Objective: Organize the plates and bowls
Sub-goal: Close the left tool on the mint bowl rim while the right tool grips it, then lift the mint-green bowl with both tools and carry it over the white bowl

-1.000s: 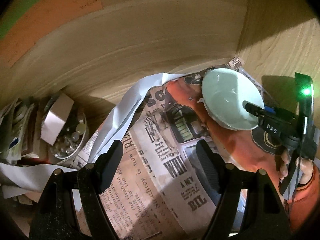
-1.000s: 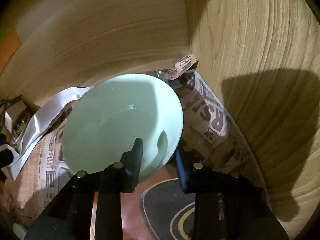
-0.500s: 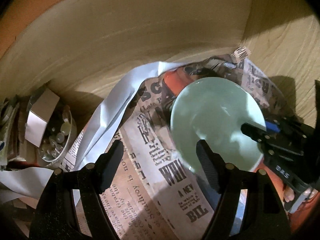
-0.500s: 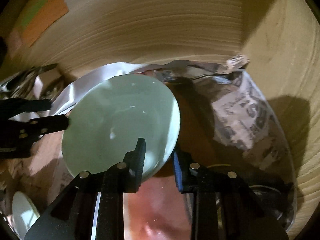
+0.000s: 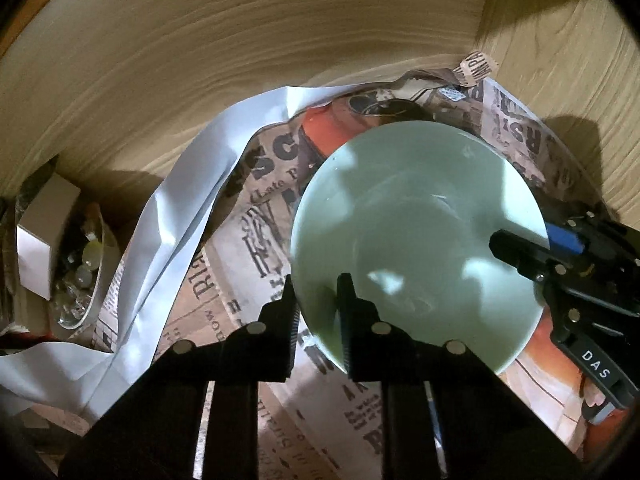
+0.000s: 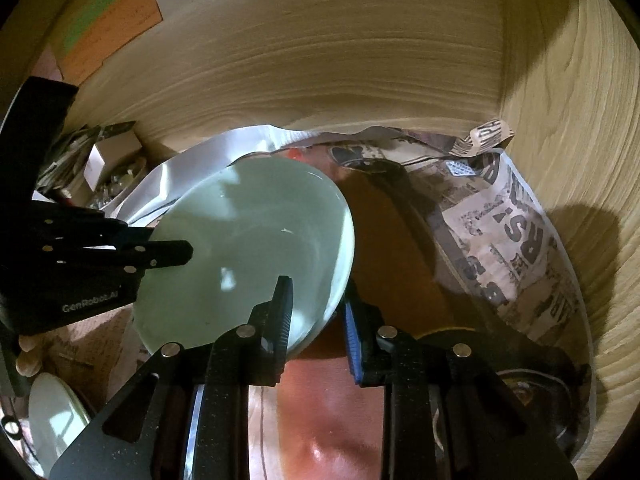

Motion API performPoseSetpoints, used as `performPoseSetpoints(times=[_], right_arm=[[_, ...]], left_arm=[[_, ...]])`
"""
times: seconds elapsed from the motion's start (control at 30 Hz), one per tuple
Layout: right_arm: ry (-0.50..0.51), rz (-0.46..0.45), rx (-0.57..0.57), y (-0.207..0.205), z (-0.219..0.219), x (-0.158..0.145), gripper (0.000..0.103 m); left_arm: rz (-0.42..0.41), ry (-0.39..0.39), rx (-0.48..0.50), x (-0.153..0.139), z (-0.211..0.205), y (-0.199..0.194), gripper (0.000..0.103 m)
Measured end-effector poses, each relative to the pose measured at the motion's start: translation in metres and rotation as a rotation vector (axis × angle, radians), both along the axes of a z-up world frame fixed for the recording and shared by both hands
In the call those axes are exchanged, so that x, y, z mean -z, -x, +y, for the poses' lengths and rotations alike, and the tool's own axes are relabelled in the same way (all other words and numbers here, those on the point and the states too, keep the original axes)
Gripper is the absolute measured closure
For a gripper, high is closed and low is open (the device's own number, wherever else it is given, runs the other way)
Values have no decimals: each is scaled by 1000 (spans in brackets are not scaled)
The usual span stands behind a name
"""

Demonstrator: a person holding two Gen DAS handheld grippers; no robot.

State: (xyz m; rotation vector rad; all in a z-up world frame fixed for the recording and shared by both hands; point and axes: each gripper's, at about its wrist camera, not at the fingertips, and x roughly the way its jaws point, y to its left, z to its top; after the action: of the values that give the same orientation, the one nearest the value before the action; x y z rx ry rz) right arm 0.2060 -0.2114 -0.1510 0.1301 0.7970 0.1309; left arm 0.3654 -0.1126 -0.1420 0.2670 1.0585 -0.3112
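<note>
— Gripping anything, were they?
— Both. The left claw (image 5: 318, 300) had just snapped shut on the green bowl (image 5: 416, 240) rim at seven o'clock; the right claw (image 6: 316, 300) pinched the rim at three o'clock.
— Where was it?
— Tilted over newspaper (image 5: 248, 216) in a wooden corner.

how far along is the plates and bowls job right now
Nothing looks put away yet. In hand: the pale green bowl, tilted above the newspaper lining, with both the left tongs and right tongs clamped on its rim; the left jaws have just closed. Left: setting it down, plus another pale dish at the lower left.
</note>
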Motion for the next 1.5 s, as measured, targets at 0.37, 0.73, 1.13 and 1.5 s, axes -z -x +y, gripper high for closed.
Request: performPoseSetpoints(times=[0.37, 0.73, 1.13, 1.5], right_arm=[[-5, -59, -19, 15, 10, -23, 82], [4, -165, -43, 53, 34, -58, 82], [12, -226, -99, 89, 72, -73, 82], [7, -228, -173, 105, 114, -71, 82]], left_arm=[[-23, 28, -29, -25, 16, 15, 85], [-114, 83, -59, -61, 42, 65, 85], [-191, 116, -113, -81, 80, 127, 85], [-223, 138, -196, -78, 121, 175, 85]])
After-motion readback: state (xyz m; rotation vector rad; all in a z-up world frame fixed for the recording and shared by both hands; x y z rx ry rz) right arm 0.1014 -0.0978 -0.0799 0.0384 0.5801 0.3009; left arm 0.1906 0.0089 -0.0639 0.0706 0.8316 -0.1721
